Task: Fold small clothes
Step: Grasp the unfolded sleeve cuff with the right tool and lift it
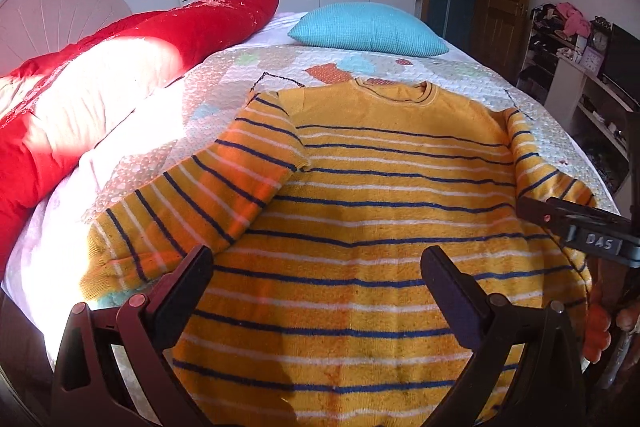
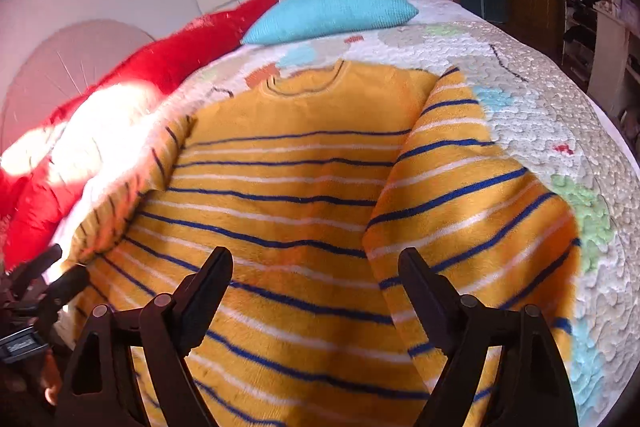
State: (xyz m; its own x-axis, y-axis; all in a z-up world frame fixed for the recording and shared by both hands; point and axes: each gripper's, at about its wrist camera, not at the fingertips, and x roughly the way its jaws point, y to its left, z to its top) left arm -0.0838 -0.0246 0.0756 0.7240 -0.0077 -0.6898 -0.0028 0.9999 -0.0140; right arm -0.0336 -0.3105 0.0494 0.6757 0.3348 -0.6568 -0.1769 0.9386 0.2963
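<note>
- The left gripper (image 1: 316, 277) hangs over the lower body of the yellow striped sweater (image 1: 380, 211), its jaws spread wide with nothing between them; its pads appear clear of the knit, though the view from above makes that hard to judge.
- The right gripper (image 2: 316, 279) is likewise wide open and empty above the sweater (image 2: 280, 211), beside the folded-in right sleeve (image 2: 468, 195).
- The sweater lies flat on the quilted bedspread (image 1: 224, 95), neck towards the turquoise pillow (image 1: 368, 29), both sleeves turned in over its edges.
- The sweater's hem is cut off behind the grippers in both views.
- The left wrist view shows the right gripper at the sweater's right edge; the right wrist view shows the left one only blurred, at the left edge.
- A red duvet (image 1: 120, 47) lies left of the sweater.
</note>
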